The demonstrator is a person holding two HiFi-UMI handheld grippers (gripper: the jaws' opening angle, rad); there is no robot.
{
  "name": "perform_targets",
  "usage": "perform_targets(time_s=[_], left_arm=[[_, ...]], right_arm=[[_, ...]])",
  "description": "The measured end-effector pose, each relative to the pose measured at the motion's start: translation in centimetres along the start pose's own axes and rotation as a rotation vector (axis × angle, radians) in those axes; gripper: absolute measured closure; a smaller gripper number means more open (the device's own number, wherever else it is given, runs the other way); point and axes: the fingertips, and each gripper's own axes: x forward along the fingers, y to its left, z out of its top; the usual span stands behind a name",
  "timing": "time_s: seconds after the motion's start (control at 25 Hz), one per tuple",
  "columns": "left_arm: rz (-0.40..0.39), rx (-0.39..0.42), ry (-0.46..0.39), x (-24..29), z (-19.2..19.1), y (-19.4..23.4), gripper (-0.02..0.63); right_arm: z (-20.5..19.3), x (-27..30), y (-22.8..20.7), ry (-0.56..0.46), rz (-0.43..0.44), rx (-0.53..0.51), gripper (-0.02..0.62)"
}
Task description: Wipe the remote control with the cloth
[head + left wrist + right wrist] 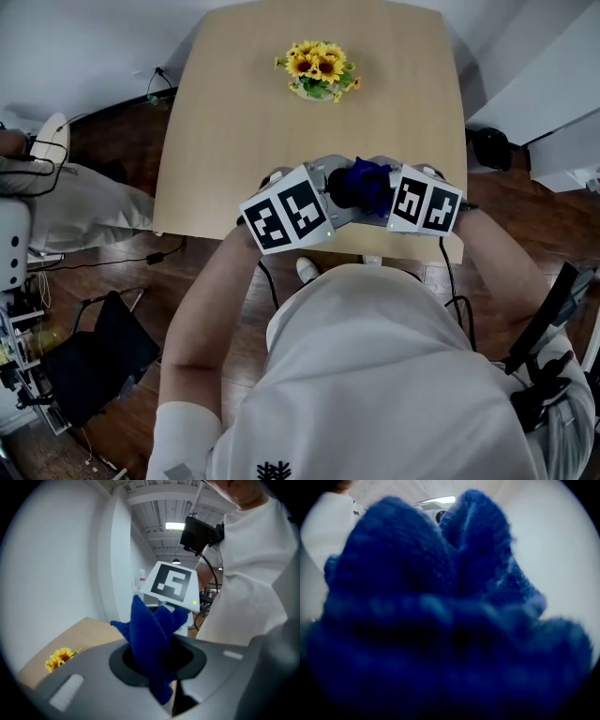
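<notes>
I hold a grey remote control [89, 681] with a black round pad [187, 660] in the air above the table's near edge. My left gripper [330, 194] appears shut on the remote [325, 174], though the remote hides its jaws in the left gripper view. A blue cloth [149, 630] lies bunched on the round pad. My right gripper [380, 195] comes in from the right, shut on that cloth [367, 183]. The right gripper view shows only the cloth [440, 597]. The two marker cubes sit close together.
A pot of sunflowers [319, 70] stands at the far middle of the light wooden table [234, 131]. On the wooden floor to the left lie cables and a black bag [98, 361]. A dark object [487, 147] sits beside the table's right edge.
</notes>
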Motion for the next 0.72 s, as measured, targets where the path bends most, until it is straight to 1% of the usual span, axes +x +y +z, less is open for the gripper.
perform_targets(time_s=[0.16, 0.4, 0.6, 0.72], left_arm=[[0.013, -0.029, 0.024, -0.8, -1.9, 0.5, 0.499], [0.064, -0.090, 0.028, -2.9, -4.5, 1.2, 0.499], [0.123, -0.122, 0.080, -5.2, -7.4, 1.9, 0.499], [0.137, -0.168, 0.095, -6.3, -8.4, 1.9, 0.499]], right_arm=[[-1.0, -0.4, -0.1, 0.003, -0.008, 0.020, 0.334], [-1.8, -0.3, 0.1, 0.009, -0.009, 0.032, 0.334], [-2.0, -0.5, -0.2, 0.013, -0.006, 0.044, 0.334], [-2.2, -0.7, -0.5, 0.010, -0.010, 0.051, 0.334]])
